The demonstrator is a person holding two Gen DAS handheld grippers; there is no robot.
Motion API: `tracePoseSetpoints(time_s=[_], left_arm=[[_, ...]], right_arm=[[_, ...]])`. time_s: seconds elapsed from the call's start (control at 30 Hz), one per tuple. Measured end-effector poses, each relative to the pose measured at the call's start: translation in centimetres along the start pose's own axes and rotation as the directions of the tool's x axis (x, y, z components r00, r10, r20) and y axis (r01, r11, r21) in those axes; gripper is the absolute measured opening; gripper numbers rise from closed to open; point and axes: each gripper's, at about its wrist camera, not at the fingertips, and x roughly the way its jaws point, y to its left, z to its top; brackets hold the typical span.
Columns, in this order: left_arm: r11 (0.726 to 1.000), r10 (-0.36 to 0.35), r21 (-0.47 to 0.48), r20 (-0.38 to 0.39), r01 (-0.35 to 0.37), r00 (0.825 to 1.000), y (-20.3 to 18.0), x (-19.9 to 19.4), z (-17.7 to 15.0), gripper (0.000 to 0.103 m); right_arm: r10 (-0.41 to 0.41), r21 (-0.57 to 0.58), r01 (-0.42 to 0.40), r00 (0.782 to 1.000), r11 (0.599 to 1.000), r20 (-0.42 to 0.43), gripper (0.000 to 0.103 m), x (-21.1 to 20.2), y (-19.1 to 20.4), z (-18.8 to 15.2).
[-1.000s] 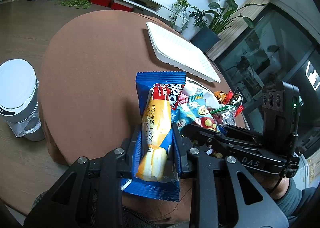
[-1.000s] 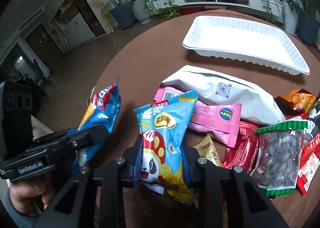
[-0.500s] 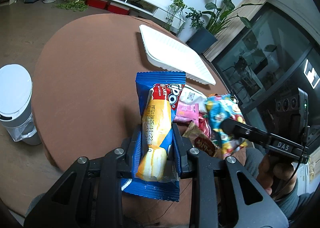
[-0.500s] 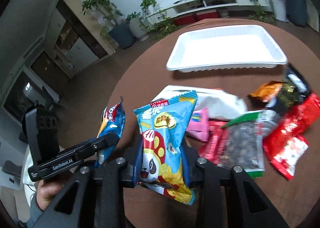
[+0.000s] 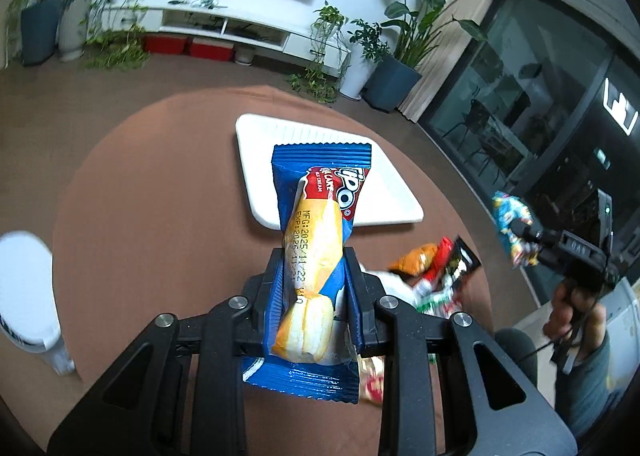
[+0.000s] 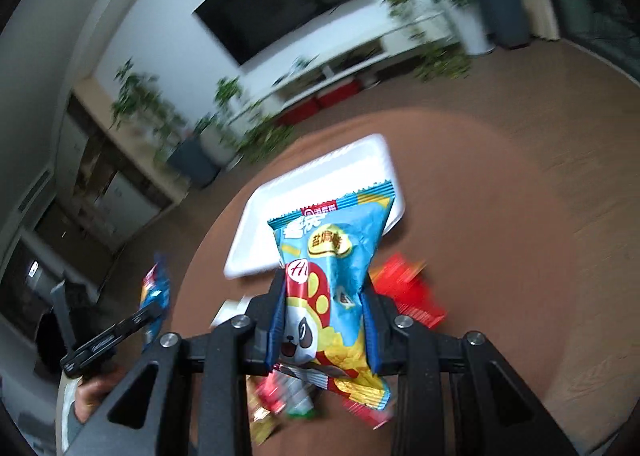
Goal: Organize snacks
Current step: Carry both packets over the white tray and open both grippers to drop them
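I am clamping a blue cream-cake packet [image 5: 320, 252] in my left gripper [image 5: 314, 292] and a light-blue panda snack bag [image 6: 332, 280] in my right gripper [image 6: 326, 310], both raised short of the white plastic tray [image 5: 256, 160], presumably for loading it.

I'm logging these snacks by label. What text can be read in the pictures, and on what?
"MFG:2025/11/22" and "EXP:2026/11/2", last digit hidden, on the blue cake wrapper in the left tongs.
"ICE CREAM" on its red logo; the brand is partly hidden.
"Hi" on the panda snack bag in the right tongs; its Chinese characters are blurred.
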Motion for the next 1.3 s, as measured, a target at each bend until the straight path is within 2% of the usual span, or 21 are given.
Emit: tracePoseSetpoints(time_s=[0.13,0.23,0.33,0.47,0.7,0.97,1.3], left_arm=[[0.999,0.016,0.035,-0.029,-0.015,0.999,-0.7,2.7,4.1,0.025],[0.998,0.034,0.056,-0.061,-0.031,0.998,-1.3,5.7,7.4,0.025],[0.995,0.065,0.076,-0.094,-0.058,0.993,-1.5,9.1,10.0,0.025],[0.992,0.106,0.082,-0.155,-0.094,0.982,-1.4,13.8,11.8,0.025],[0.983,0.177,0.094,-0.218,-0.16,0.96,-1.2,19.9,11.7,0.025],[0.973,0.22,0.125,-0.264,-0.193,0.939,-1.4,25.4,9.8,0.025],[0.959,0.267,0.173,-0.275,-0.225,0.924,-2.6,28.0,8.8,0.028]], right_arm=[[-0.059,-0.024,0.06,0.998,0.998,0.02,0.034,1.5,-1.3,3.7],[-0.058,-0.07,0.057,0.998,0.996,-0.007,0.034,4.2,-0.6,6.3],[-0.042,-0.126,0.034,0.997,0.991,-0.064,0.034,7.8,0.4,8.1],[-0.03,-0.209,-0.007,0.984,0.978,-0.173,0.035,13.0,2.3,9.2],[-0.051,-0.265,-0.043,0.94,0.963,-0.337,0.035,20.6,2.9,9.1],[-0.103,-0.267,-0.008,0.912,0.964,-0.398,0.035,24.2,0.9,8.4],[-0.131,-0.292,0.01,0.907,0.956,-0.4,0.041,25.1,0.2,7.8]])
